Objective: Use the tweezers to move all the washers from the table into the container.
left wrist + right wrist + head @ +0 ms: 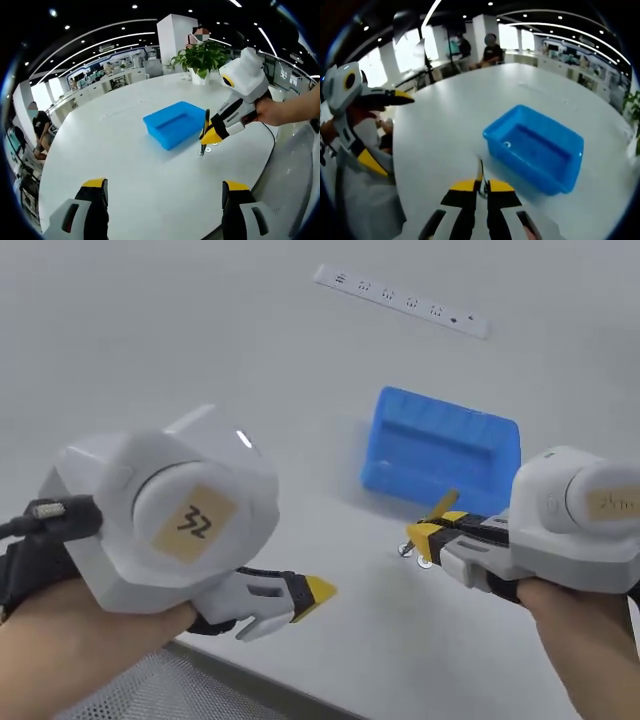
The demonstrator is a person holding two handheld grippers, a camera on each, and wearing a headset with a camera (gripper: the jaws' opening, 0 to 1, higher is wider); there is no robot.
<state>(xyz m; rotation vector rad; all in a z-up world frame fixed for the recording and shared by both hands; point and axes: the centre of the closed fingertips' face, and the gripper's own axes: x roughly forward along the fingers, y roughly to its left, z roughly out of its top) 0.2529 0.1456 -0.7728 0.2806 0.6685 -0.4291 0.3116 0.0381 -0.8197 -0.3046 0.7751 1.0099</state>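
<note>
What looks like one washer (507, 144) is already lodged in the blue container (440, 445), while two washers (424, 560) are left on the table (200, 360) just beside it, under the tweezers (443, 506) clamped in the right gripper (425, 533); the left gripper (165, 185) is held released, grasping nothing.

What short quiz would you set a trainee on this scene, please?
1. True or false: the left gripper holds the tweezers.
2. Where are the tweezers' tips? A: inside the container; B: at the washers on the table; C: on the power strip.
3. Fill in: one washer already lies in the blue ____.
Key: 1 false, the left gripper is open and the right gripper holds them; 2 B; 3 container.
</note>
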